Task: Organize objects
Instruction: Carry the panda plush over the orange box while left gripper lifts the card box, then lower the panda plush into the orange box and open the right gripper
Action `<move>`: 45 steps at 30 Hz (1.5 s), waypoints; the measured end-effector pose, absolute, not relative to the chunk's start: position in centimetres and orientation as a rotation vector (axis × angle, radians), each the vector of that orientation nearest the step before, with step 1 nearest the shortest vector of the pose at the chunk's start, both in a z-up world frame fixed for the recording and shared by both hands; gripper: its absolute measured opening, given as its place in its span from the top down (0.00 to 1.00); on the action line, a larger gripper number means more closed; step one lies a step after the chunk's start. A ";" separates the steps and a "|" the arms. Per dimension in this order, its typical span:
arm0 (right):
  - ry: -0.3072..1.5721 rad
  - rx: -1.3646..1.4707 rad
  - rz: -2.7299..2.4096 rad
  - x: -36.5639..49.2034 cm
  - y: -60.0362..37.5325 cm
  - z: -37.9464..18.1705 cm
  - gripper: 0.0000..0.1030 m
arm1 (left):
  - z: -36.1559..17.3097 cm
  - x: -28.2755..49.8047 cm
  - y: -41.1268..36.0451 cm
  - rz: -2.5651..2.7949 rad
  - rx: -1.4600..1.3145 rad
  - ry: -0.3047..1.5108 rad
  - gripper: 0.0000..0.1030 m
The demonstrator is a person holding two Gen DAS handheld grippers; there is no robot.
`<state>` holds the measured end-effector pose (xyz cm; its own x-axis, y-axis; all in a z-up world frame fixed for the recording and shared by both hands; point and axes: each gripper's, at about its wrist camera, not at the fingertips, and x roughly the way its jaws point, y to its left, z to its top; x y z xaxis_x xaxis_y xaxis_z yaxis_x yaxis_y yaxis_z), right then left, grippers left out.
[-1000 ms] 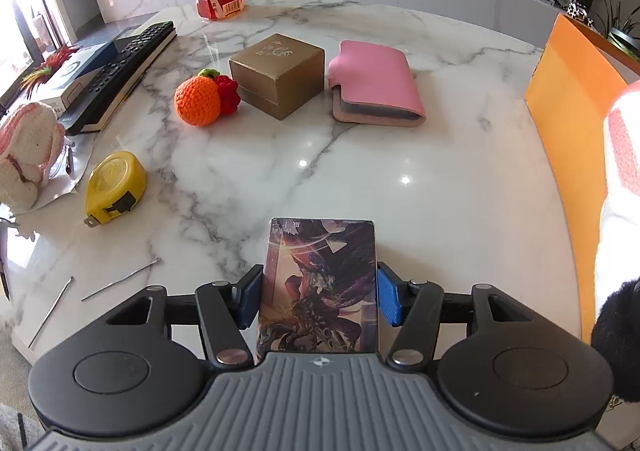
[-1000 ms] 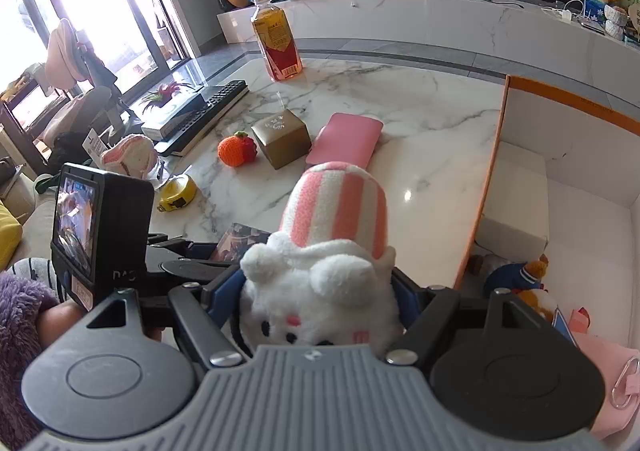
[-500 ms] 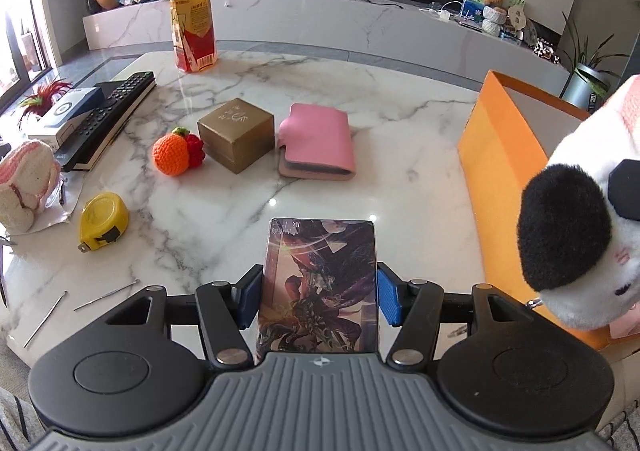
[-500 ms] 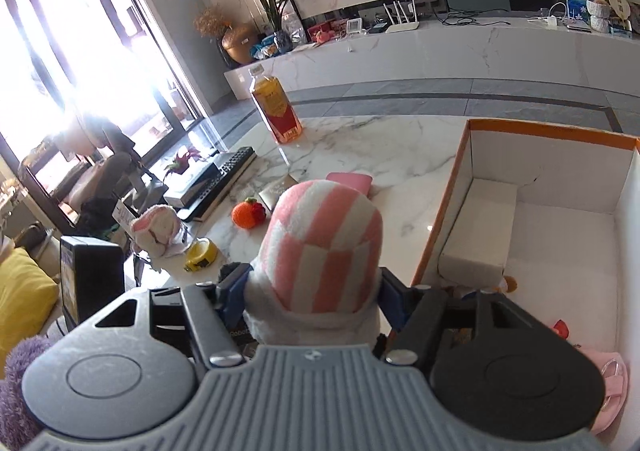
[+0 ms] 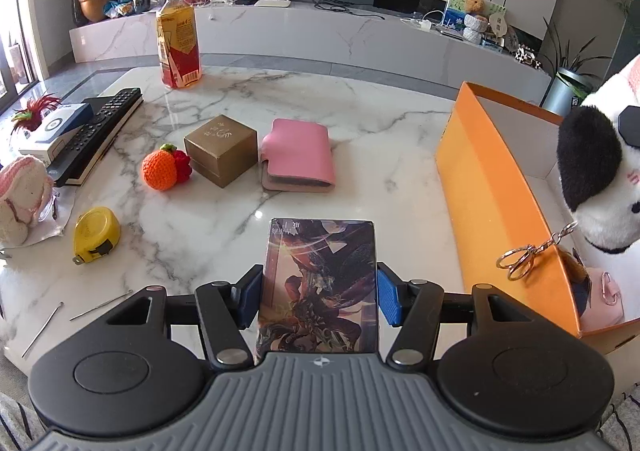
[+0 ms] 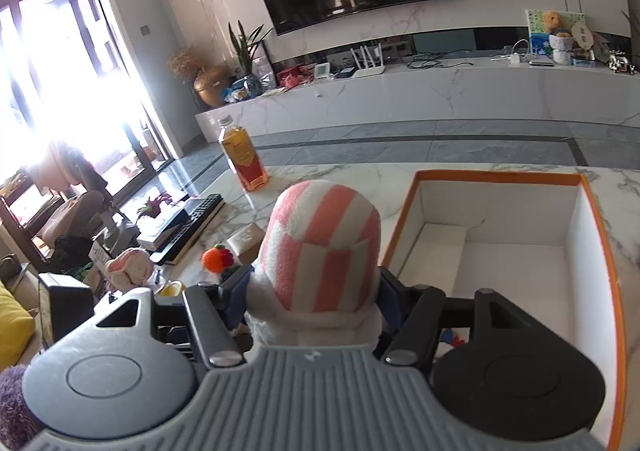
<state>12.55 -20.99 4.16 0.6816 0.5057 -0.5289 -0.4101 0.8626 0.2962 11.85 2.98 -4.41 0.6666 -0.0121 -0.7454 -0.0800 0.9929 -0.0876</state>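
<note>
My left gripper (image 5: 318, 291) is shut on an illustrated card pack (image 5: 320, 263), held flat above the marble table's (image 5: 400, 179) near edge. My right gripper (image 6: 316, 291) is shut on a white plush toy with a pink-striped hat (image 6: 324, 243). It holds the toy just left of the open orange box (image 6: 500, 177). In the left wrist view the same plush toy (image 5: 600, 179) hangs over the orange box's (image 5: 492, 187) near end, a keyring (image 5: 520, 263) dangling from it. Small pink items lie in the box's near corner.
On the table are a pink wallet (image 5: 298, 155), a gold box (image 5: 222, 155), a crochet orange (image 5: 160, 171), a yellow tape measure (image 5: 96, 235), a remote (image 5: 100, 127), a juice bottle (image 5: 178, 47), another pink plush (image 5: 20, 199) and thin metal pins (image 5: 100, 305).
Both grippers have risen and tipped up, so more of the room shows. The right gripper carried the plush toy rightward to the orange box. The card pack stays gripped.
</note>
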 end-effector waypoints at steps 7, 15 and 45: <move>0.681 0.091 0.373 16.5 -24.6 4.9 0.36 | -4.3 11.7 2.7 0.002 -0.112 0.846 0.35; 0.842 -0.139 0.290 21.7 -24.4 1.7 0.36 | -4.7 11.8 2.6 -0.034 -0.106 0.865 0.35; 0.948 -0.145 0.141 25.1 -21.6 -3.8 0.08 | -3.6 11.3 2.5 -0.054 -0.106 0.849 0.35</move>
